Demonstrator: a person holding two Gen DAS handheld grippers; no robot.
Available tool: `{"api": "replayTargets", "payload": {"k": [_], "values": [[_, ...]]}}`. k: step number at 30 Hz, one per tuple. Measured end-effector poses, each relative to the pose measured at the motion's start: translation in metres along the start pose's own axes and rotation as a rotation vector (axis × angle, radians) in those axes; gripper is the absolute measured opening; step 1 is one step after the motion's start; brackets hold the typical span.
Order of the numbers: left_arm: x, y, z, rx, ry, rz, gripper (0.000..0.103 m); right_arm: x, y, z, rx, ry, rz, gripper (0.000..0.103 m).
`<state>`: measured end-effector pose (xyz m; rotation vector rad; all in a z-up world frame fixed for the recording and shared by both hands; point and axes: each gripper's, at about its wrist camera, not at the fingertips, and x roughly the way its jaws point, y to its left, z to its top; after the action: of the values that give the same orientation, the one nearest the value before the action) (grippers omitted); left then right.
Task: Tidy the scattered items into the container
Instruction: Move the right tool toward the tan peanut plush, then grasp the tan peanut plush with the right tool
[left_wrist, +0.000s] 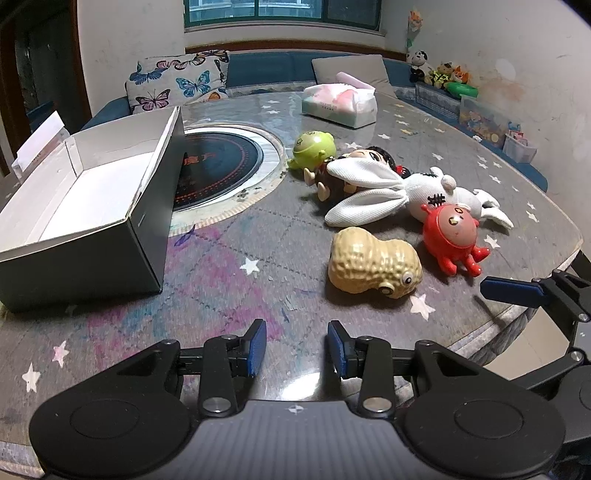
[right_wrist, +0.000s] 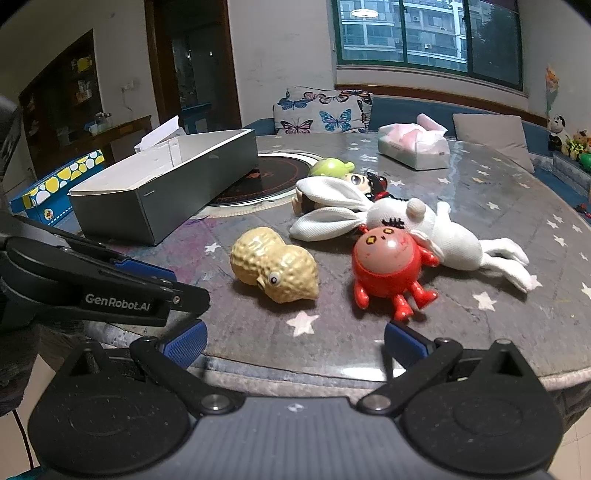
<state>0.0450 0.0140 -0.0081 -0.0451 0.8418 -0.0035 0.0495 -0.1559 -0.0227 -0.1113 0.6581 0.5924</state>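
Left gripper (left_wrist: 296, 345) hovers over the near edge of the round grey star-print table (left_wrist: 229, 288), blue-padded fingers apart with a moderate gap, nothing between them. Right gripper (right_wrist: 294, 341) sits at the near-right table edge, fingers spread wide, also empty.

Container: open grey cardboard box with white inside (left_wrist: 92, 206), on the left side of the table, overlapping the round black inset cooktop (left_wrist: 218, 166) at table centre. Nothing visible in the part of its inside that shows.

Scattered items, all on the tabletop right of the box:
- tan plastic peanut toy with googly eyes (left_wrist: 373, 264), nearest, lying on its side, apart from the others.
- red round plastic crab-like toy with short legs (left_wrist: 452, 238), just right of the peanut, touching the rabbit.
- white fabric long-eared plush rabbit (left_wrist: 402, 195), lying flat behind those two, ears pointing left.
- dark-haired doll figure (left_wrist: 365, 166), partly under the rabbit's ears.
- green round plastic toy (left_wrist: 314, 147), farthest, touching the doll, beside the cooktop rim.

Soft tissue pack in white and pink wrap (left_wrist: 340, 103) at the far side, well apart from the toys. Butterfly-print cushion (left_wrist: 177, 81) on the bench behind the table.
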Motion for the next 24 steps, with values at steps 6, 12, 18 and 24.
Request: {"api": "replayTargets", "payload": {"k": [6, 12, 18, 24], "values": [[0.004, 0.003, 0.006, -0.006, 0.008, -0.012, 0.040, 0.003, 0.003, 0.005, -0.022, -0.001, 0.018, 0.102], [0.007, 0.008, 0.012, -0.013, 0.020, -0.037, 0.040, 0.010, 0.004, 0.011, -0.032, -0.001, 0.044, 0.096], [0.010, 0.013, 0.021, -0.021, 0.029, -0.075, 0.040, 0.020, 0.005, 0.019, -0.045, 0.006, 0.077, 0.092], [0.008, 0.012, 0.031, -0.002, 0.022, -0.117, 0.040, 0.028, 0.007, 0.024, -0.051, 0.019, 0.110, 0.084]]}}
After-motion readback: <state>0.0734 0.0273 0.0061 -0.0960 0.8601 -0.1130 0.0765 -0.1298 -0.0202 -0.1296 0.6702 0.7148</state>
